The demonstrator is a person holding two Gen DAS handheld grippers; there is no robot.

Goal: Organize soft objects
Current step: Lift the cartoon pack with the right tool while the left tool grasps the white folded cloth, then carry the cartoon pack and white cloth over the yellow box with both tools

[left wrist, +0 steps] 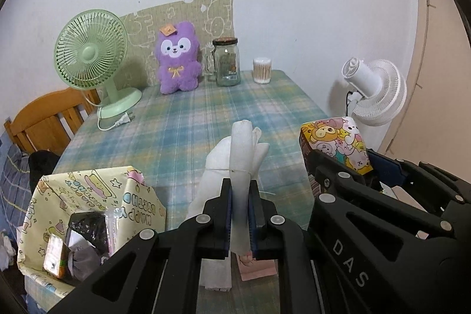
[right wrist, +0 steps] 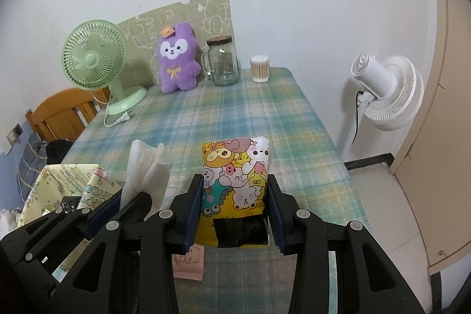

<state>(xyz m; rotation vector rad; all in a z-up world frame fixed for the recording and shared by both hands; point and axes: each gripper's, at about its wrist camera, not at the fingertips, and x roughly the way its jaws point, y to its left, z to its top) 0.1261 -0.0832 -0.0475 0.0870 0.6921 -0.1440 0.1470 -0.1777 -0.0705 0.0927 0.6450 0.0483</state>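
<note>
My left gripper (left wrist: pixel 240 187) is shut on a white folded cloth (left wrist: pixel 235 161) and holds it upright above the plaid table; the cloth also shows in the right wrist view (right wrist: pixel 147 169). My right gripper (right wrist: pixel 235 184) is shut on a colourful cartoon-print pouch (right wrist: pixel 235 175) with a dark opening at its near end; the pouch also shows in the left wrist view (left wrist: pixel 338 140), to the right of the cloth. A yellow cartoon-print box (left wrist: pixel 88 196) stands open at the near left, with dark and grey soft items inside.
The plaid tablecloth (left wrist: pixel 191 122) covers the table. At the back stand a green fan (left wrist: pixel 91 55), a purple plush toy (left wrist: pixel 176 58), a glass jar (left wrist: pixel 226 61) and a cotton-swab tub (left wrist: pixel 262 69). A pink pad (right wrist: pixel 188 261) lies near me. A white fan (right wrist: pixel 388 90) stands off the right edge.
</note>
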